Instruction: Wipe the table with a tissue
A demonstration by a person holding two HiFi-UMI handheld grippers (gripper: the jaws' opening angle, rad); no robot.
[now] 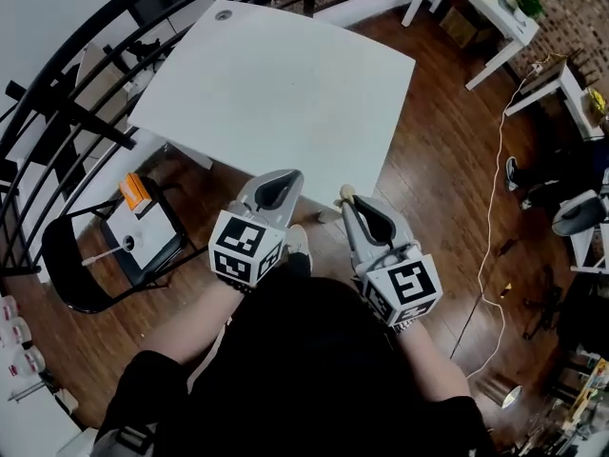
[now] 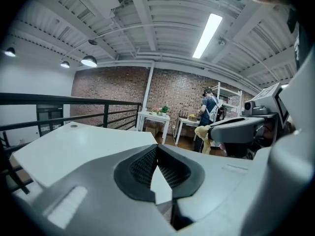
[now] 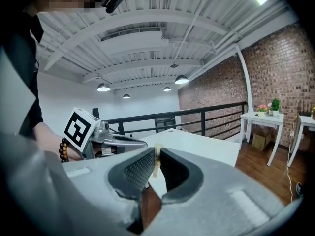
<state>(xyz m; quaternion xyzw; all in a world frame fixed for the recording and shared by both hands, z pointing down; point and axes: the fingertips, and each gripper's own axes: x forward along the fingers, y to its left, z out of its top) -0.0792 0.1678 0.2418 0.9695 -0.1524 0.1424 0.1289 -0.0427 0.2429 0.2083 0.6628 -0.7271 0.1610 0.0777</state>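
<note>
The white table (image 1: 276, 84) lies ahead of me with its top bare. Both grippers hang side by side just short of its near edge, close to my body. My right gripper (image 1: 348, 200) is shut on a small cream tissue (image 1: 344, 193); in its own view a thin strip of tissue (image 3: 157, 162) shows pinched between the ribbed pads, with the table (image 3: 197, 142) beyond. My left gripper (image 1: 288, 175) is shut with nothing in it, its tips meeting (image 2: 157, 147) over the table (image 2: 74, 149). The left gripper view also catches the tissue (image 2: 202, 132) at the right gripper's tip.
A black chair (image 1: 90, 265) holding a white and orange object stands left of me by the curved black railing (image 1: 57, 74). White desks (image 1: 495, 17) and a white cable (image 1: 493, 217) on the wooden floor lie to the right. A person (image 2: 208, 113) stands far off.
</note>
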